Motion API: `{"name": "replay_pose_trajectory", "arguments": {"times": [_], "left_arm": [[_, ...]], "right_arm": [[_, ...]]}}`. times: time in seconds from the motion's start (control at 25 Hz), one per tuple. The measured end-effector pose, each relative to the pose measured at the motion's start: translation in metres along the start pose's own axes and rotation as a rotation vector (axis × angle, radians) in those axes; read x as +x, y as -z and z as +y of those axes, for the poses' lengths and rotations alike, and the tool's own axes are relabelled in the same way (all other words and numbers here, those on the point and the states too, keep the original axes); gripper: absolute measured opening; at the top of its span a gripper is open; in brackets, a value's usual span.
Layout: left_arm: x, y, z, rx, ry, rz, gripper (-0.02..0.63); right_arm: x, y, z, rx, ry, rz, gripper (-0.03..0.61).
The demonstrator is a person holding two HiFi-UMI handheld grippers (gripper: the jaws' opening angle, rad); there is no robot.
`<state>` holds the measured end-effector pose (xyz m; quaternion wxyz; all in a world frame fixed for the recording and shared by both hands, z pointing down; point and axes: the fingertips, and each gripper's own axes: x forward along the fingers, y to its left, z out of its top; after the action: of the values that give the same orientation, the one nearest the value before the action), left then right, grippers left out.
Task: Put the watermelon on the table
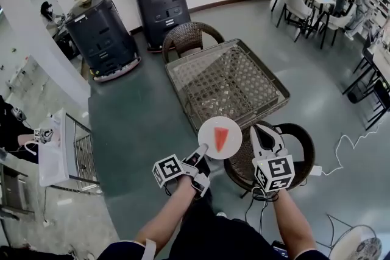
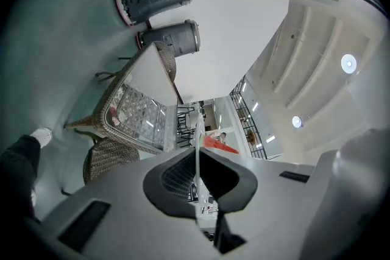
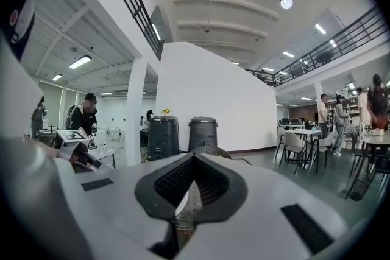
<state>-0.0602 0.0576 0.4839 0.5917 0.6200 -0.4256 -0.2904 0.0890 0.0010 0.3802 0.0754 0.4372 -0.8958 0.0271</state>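
Observation:
A red watermelon slice [image 1: 220, 138] lies on a round white plate [image 1: 210, 131]. My left gripper [image 1: 202, 150] is shut on the plate's near-left rim and holds it level just short of the near edge of the wicker table [image 1: 177, 73], which has a glass top. In the left gripper view the plate [image 2: 197, 137] shows edge-on between the jaws, with the slice [image 2: 219, 144] to its right. My right gripper [image 1: 262, 131] hovers right of the plate, over a wicker chair [image 1: 301, 140], its jaws together with nothing in them. The right gripper view [image 3: 192, 158] looks level across the hall.
A second wicker chair [image 1: 190, 36] stands at the table's far side. Two dark bins [image 1: 97, 33] [image 1: 161, 3] stand by the white wall. A white cart [image 1: 58, 149] is at the left. A white cable [image 1: 347, 146] runs over the floor on the right. Tables, chairs and people fill the far right.

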Motion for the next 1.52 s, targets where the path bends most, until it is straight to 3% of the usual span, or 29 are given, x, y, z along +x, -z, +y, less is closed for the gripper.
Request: {"name": "replay_pose_trajectory", "arguments": {"times": [0.84,1.28,1.52], "left_arm": [[0.143,-0.156,0.051,0.005,0.001,0.156,0.014],[0.179,-0.172,0.070,-0.015,-0.014,0.176,0.014],[0.195,-0.176,0.083,-0.011,-0.030,0.151,0.014]], "right_arm": [[0.194,0.016,-0.057,0.082,0.154,0.117,0.002],[0.233,0.021,-0.080,0.138,0.172,0.117,0.002],[0.247,0.036,-0.085,0.159,0.132,0.135,0.002]]}}
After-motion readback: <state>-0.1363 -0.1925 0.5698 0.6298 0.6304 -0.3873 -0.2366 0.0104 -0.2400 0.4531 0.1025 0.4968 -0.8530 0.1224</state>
